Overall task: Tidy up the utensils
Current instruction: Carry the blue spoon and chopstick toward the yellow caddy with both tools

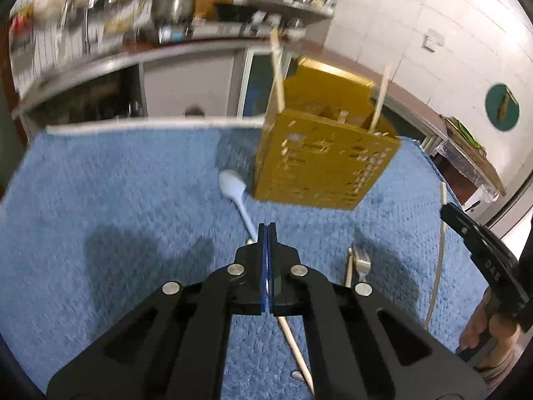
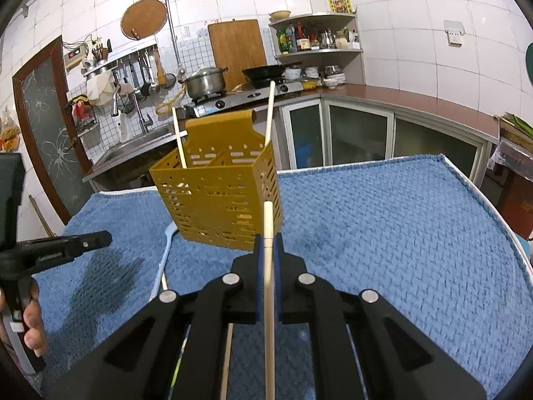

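A mustard-yellow plastic utensil holder stands on the blue towel that covers the table, near its far edge; it is a boxy caddy with slotted, perforated walls, an inner divider and a taller back panel curled over at the top. Two pale wooden chopsticks lean upright in it, one at each side. In front of the holder lies a white plastic spoon, its rounded bowl just beside the holder's base and its thin handle running toward the left claw, whose black fingers with blue pads are pressed together with nothing between them. Beneath that claw another round wooden chopstick lies on the towel, partly hidden by the linkage, and close by a metal fork shows only its tines and neck. The right claw is clamped on a smooth, pale chopstick whose blunt end sticks out toward the holder's front wall, while the rest runs back out of the frame. The towel has a nubby, woven texture with a darker patch on its left. The left wrist view is blurred, so the kitchen behind is hard to make out there. A hand on the left grip is cut off at the edge.
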A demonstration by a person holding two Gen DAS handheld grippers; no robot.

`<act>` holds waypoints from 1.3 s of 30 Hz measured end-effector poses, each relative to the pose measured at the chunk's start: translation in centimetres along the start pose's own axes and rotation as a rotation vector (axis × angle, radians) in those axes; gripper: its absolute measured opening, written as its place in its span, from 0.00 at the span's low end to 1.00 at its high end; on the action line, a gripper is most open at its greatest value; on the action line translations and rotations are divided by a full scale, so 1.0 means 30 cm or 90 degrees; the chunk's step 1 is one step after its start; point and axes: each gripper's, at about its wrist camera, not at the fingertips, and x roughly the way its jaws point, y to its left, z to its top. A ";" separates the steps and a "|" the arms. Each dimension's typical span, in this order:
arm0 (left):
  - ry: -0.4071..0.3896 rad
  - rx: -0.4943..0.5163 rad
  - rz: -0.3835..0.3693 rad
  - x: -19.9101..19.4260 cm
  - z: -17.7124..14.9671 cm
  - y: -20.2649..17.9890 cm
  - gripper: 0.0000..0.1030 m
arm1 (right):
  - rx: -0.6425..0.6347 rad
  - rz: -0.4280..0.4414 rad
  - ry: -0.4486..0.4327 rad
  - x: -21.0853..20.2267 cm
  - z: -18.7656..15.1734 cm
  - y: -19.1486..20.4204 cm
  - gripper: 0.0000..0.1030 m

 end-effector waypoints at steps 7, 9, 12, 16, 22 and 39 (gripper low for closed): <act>0.031 -0.027 0.044 0.135 0.041 0.026 0.48 | 0.020 -0.008 0.025 0.072 -0.004 -0.046 0.06; 0.044 -0.036 0.052 0.193 0.058 0.031 0.47 | 0.028 -0.009 0.028 0.090 -0.001 -0.060 0.06; 0.076 -0.038 0.053 0.279 0.074 0.031 0.23 | 0.036 -0.011 0.032 0.116 -0.003 -0.083 0.06; 0.095 -0.024 0.090 0.365 0.092 0.026 0.15 | 0.048 -0.012 0.044 0.153 -0.017 -0.113 0.06; 0.117 -0.029 0.119 0.448 0.109 0.027 0.15 | 0.060 -0.015 0.054 0.195 -0.034 -0.146 0.06; 0.077 -0.064 0.061 0.373 0.132 0.092 0.03 | 0.056 -0.015 0.043 0.180 -0.010 -0.132 0.06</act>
